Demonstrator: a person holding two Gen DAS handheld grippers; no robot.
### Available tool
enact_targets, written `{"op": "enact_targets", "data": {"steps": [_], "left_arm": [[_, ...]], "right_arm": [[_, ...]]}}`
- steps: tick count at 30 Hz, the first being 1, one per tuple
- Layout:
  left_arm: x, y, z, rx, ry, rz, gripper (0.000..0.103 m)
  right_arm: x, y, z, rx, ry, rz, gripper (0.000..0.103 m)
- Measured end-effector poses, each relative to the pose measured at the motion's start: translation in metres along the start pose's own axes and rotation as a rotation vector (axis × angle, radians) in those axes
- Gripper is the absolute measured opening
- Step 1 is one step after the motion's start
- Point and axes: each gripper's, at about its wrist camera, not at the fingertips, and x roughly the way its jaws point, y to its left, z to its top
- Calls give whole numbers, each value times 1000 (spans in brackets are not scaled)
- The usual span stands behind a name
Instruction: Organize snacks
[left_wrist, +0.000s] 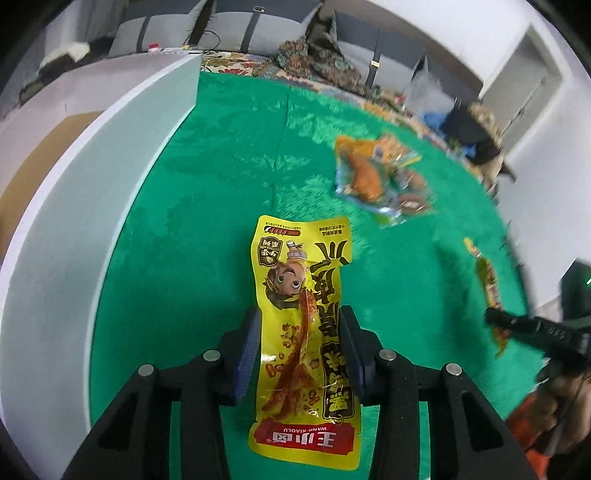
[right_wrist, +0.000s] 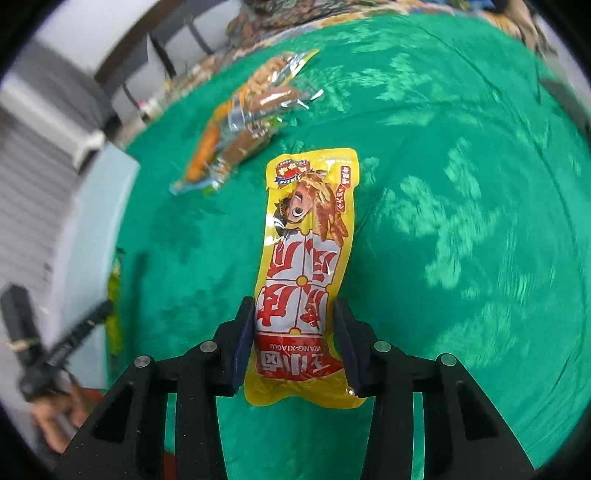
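Right, we have the left tool (left_wrist: 299, 354) clamped on a yellow snack packet (left_wrist: 303, 332), its pads pressing both long edges, the packet lifted above the green desk (left_wrist: 207, 206). Our right tool (right_wrist: 293, 347) grips a second yellow packet (right_wrist: 308, 266) likewise. Farther off on the cloth lies a small heap of orange snack packs (left_wrist: 380, 177), and a white box (left_wrist: 92, 177) stands left.
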Motion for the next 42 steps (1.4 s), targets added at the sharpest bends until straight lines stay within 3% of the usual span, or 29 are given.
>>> {"op": "enact_targets", "data": {"steps": [6,11,15,17,22,28,30,31,32,35,38,42], "left_arm": [[-41,5,6,-87,-58,-105,41],[-94,25,21,-143,-146,-158,42],[-136,54,35,-170,-217,-143,42],[-153,74,42,-184,-245,-110,42],[-181,145,50,-243,-285,52,42],[-183,215,40,-291,-258,246,47],[-175,232,33,-306,-245,339,62],[-170,238,29,-316,-238,397,81],[-169,241,24,-325,-242,435,92],[-172,239,9,-334,-281,450,96],[-173,218,1,-319,-315,385,97],[-170,156,7,-229,-350,251,99]], "right_arm": [[-26,18,0,38,-32,155,44],[-32,72,5,-32,-43,247,44],[-33,136,6,-126,-37,320,44],[-31,170,4,-175,-31,357,44],[-19,258,1,-274,-8,448,44],[24,366,-14,-398,43,499,46],[54,401,-24,-457,76,475,55],[67,406,-27,-476,90,451,62],[79,412,-33,-496,105,421,72],[86,400,-47,-577,72,337,72],[81,354,-49,-629,-23,231,75],[87,244,-49,-653,-147,-43,75]]}}
